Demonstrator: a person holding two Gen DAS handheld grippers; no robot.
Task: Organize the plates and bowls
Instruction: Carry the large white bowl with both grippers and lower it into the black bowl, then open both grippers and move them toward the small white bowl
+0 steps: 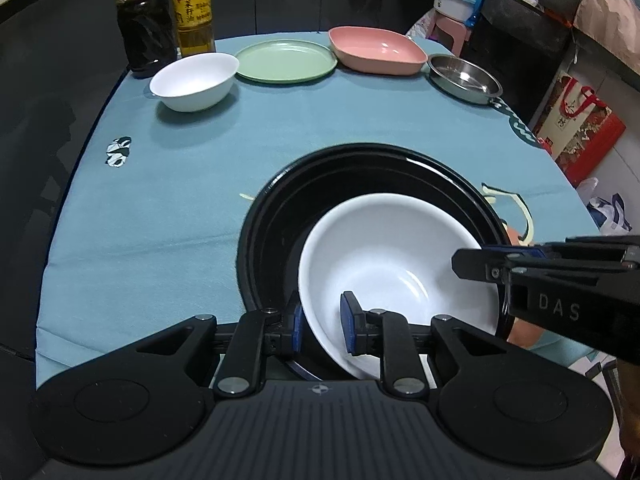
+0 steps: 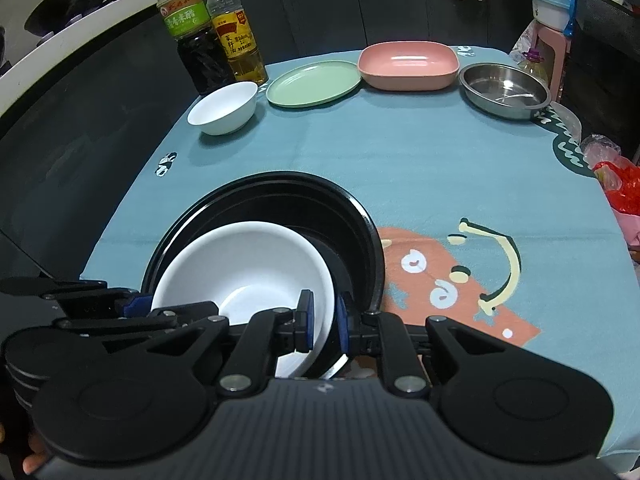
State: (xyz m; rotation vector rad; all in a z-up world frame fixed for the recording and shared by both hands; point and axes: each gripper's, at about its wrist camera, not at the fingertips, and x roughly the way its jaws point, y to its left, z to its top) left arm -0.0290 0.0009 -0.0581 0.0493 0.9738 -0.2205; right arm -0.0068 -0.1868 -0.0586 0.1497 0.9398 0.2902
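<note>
At the near edge of a blue tablecloth point(image 2: 400, 168), a large white bowl point(image 1: 384, 256) is sitting tilted inside a wide black dish point(image 1: 344, 172), leaning toward the near side. Two claws are pinching its rim from opposite sides, likely so both hands can seat it evenly. The left claw point(image 1: 322, 322) is nearly closed, one blue pad inside the rim and one outside. The right claw point(image 2: 323, 322) is gripping the right side the same way.

Along the far edge, a small white bowl point(image 2: 224, 108), a green plate point(image 2: 314, 84), a pink dish point(image 2: 408, 66) and a steel pan point(image 2: 504, 90) are waiting in a row, probably still to be stacked. Two bottles point(image 2: 214, 32) are standing behind them.

The claw bodies are hiding the bowl's near rim, so whether it is resting on the black dish or hanging is unclear. The black dish may be two nested pieces; hard to tell.
</note>
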